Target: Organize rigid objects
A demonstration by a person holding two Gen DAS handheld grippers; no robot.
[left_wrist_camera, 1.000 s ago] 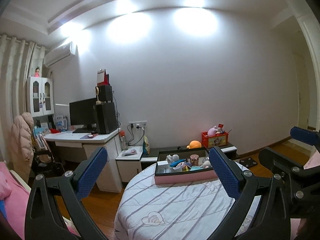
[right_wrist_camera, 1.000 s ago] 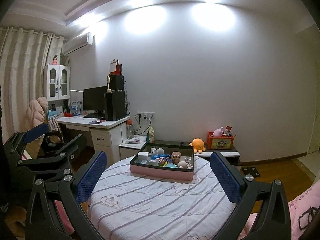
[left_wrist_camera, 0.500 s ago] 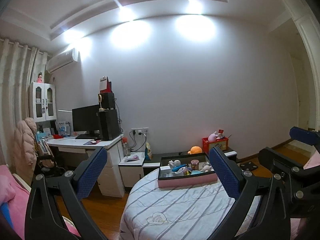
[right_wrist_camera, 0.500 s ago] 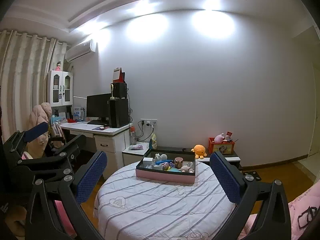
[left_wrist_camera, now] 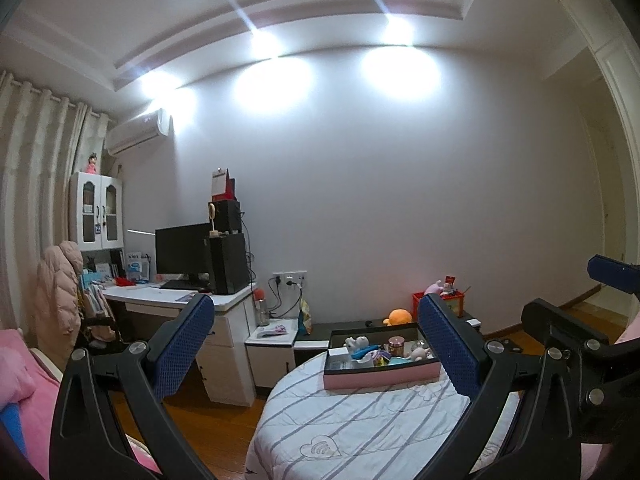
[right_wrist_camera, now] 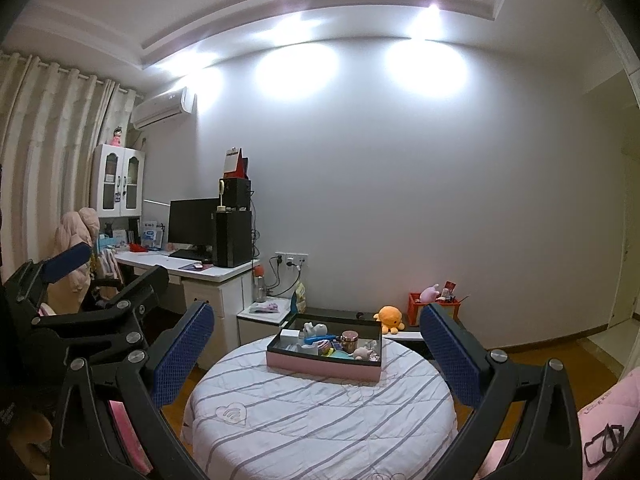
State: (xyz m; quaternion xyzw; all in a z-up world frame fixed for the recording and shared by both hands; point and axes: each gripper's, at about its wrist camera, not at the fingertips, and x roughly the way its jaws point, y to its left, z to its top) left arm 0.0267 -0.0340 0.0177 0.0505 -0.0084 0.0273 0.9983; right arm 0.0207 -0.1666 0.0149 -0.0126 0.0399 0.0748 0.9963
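You are at the very start of the job: both claws are raised and well away from the work, and nothing has been picked up. Your left claw (left_wrist_camera: 316,334) stands wide open and empty, and your right claw (right_wrist_camera: 318,338) is spread just as wide with nothing between its pads. The rigid objects sit jumbled together in the pink-sided tray (right_wrist_camera: 324,367) on the far part of the round desk with the striped cover (right_wrist_camera: 320,412); a small copper-coloured jar (right_wrist_camera: 349,339) stands upright among them, beside a blue item too small to identify. Your next move, as I judge it, is to bring one claw forward and down over the tray, choose a single piece, and line the pads up on either side of it before closing.
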